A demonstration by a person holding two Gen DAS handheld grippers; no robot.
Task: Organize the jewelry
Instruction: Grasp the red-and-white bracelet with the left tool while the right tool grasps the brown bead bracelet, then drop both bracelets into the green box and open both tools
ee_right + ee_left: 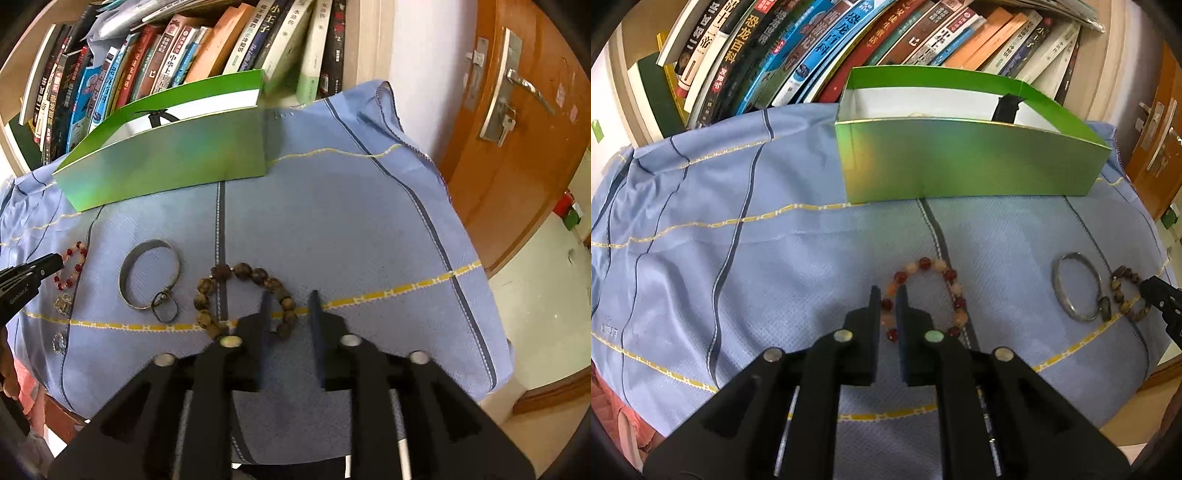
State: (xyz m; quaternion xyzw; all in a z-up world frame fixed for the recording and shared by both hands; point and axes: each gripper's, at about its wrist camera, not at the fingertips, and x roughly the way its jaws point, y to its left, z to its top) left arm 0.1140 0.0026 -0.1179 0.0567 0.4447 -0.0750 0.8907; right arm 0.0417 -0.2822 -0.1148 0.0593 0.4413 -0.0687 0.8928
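left tongs (888, 291): nearly pressed together, pinching the near-left side of the red & cream bead bracelet (925, 295); beads sit right betw the pads, so this looks like a grip taken for a lift.
red & cream bead bracelet: lying flat on the blue cloth (738, 258), just in front of the green box (960, 162); rest of the loop trails fwd & to the right of the pads.
right tongs (288, 295): spread partway, nothing squeezed; one finger overlaps the right arc of the brown bead bracelet (243, 299), other finger stands outside the loop, prob lined up to straddle that side. can't tell if a pad touches a bead.
silver bangle (149, 273): flat on cloth betw the two bead bracelets, a small dark ring (164, 306) touching its near edge; not being handled.
small bits: a little sparkly piece (62, 303) near the left tongs in the right view, too small to name.
green box: open top, white inside, something dark already in it (1006, 107); set at the back against the books (812, 48), likely the drop-off spot so both hands reach it.
stage (my guess): early, most pieces lie out on the cloth.
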